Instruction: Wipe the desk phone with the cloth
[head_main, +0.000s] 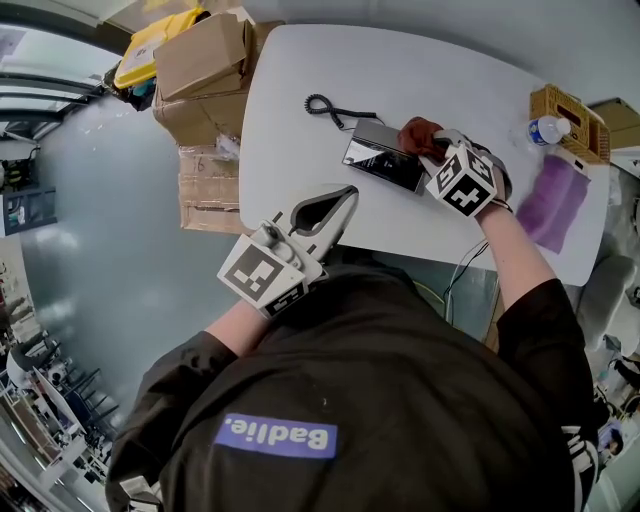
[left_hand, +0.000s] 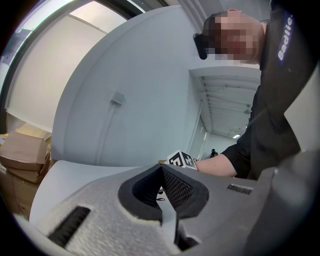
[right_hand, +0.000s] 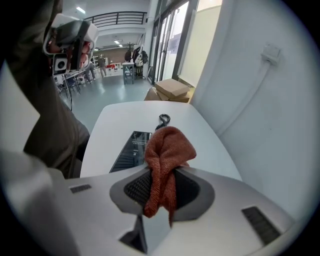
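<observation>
Jaws of the right gripper (right_hand: 161, 186) are clamped on a rust-red cloth (right_hand: 167, 159), which bunches into a rounded lump past the tips, with a tail hanging back between the pads. In the head view this gripper sits at the upper right of the frame. Its cloth is over the right end of the desk phone (head_main: 384, 156), a dark flat unit lying slantwise on the white table (head_main: 420, 70). Whether the cloth actually touches the phone cannot be told. A black coiled cord (head_main: 322, 105) lies on the table to the upper left of the phone.

The left gripper (head_main: 347, 194) is at the near edge of the table, below and left of the phone and apart from it. Its jaws are closed tip to tip with nothing between them.

At the right end of the table lie a purple sheet (head_main: 553, 203), a plastic bottle (head_main: 547, 130) on its side just above it, and a wicker basket (head_main: 566, 112) at the far corner. Cardboard boxes (head_main: 203, 62) are stacked beside the table's left end, in the upper left of the frame.
</observation>
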